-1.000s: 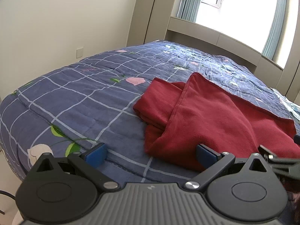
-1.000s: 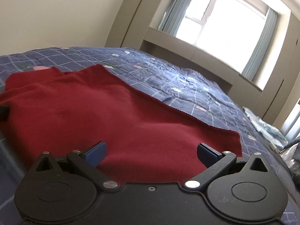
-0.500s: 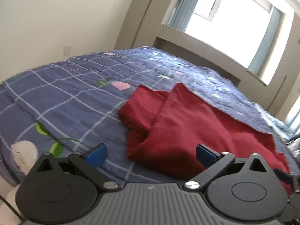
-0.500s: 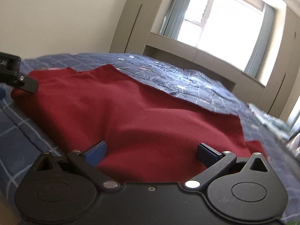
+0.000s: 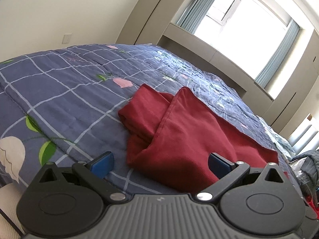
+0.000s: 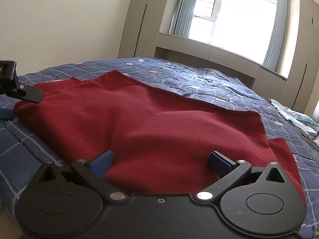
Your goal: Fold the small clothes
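Fingers wide apart and empty on both grippers, red garment just ahead on the bed.

I have the right gripper (image 6: 160, 160) low over the near edge of the red garment (image 6: 159, 123), whose long axis runs across my view from left to right; I judge this hand nearer. My left gripper (image 5: 159, 161) sits at the garment's bunched left end, cloth lying ahead and rightward of it. Beyond, the blue checked bedspread (image 5: 65, 91) stretches toward the window (image 6: 239, 14).

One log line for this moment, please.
left gripper open, empty | right gripper open, empty | red garment partly folded on quilt
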The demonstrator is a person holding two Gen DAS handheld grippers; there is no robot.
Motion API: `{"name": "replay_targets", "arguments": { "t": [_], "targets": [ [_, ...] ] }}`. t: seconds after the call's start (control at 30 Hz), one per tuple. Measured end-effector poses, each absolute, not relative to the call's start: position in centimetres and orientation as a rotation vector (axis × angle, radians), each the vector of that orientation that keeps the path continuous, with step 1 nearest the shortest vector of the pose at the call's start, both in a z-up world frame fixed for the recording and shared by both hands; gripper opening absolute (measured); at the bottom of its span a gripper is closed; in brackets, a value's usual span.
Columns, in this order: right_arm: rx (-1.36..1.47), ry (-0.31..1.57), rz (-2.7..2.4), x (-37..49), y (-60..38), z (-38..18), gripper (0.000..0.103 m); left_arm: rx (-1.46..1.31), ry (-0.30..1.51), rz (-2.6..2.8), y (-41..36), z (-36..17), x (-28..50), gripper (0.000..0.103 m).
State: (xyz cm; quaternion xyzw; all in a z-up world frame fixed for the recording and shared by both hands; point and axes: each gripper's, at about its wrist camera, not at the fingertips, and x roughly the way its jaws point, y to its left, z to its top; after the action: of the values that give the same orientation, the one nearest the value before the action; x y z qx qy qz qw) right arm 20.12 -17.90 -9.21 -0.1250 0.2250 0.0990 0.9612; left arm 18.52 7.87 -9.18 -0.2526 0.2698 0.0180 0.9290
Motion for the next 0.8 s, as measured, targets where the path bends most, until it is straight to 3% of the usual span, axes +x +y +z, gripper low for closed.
{"name": "replay_targets", "arguments": {
  "t": [0.8],
  "targets": [
    [-0.206,0.445,0.219,19.9,-18.9,-9.1,0.103,-0.38,0.529,0.187,8.1,-9.4,23.2,0.103]
  ]
}}
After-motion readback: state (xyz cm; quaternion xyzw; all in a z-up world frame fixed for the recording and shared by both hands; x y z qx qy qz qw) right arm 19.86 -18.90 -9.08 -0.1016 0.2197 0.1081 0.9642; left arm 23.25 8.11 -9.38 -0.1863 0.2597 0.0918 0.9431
